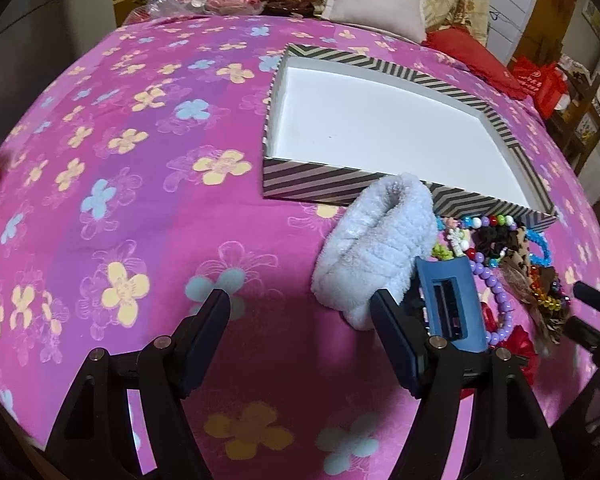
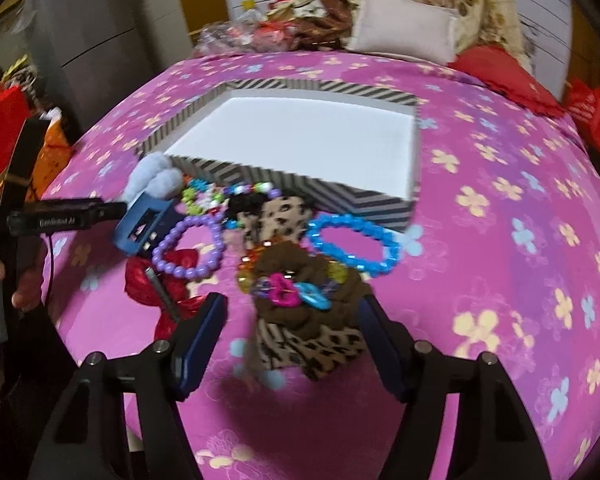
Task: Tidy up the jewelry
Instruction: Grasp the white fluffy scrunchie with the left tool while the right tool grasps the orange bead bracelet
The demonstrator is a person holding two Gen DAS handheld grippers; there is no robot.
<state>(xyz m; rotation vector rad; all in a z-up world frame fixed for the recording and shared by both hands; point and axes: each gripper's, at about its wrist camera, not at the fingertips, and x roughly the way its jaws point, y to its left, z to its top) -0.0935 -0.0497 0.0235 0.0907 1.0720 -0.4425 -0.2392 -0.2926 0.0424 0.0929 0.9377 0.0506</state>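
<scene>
A striped box (image 1: 308,184) with a bare white inside (image 2: 380,208) lies on the pink flowered bedspread. In front of it is a jewelry pile: white fluffy scrunchie (image 1: 376,248), blue hair claw (image 1: 452,304), purple bead bracelet (image 2: 188,248), blue bead bracelet (image 2: 352,244), leopard and brown scrunchies (image 2: 312,320), red bow (image 2: 152,284). My left gripper (image 1: 300,308) is open and empty, its right finger beside the white scrunchie. My right gripper (image 2: 292,316) is open, its fingers either side of the brown scrunchie pile.
Pillows and bags (image 1: 376,4) lie at the far end of the bed. A red cushion (image 2: 496,72) sits at the back right. The bed edge curves away at the left, with a grey cabinet (image 2: 88,32) beyond it.
</scene>
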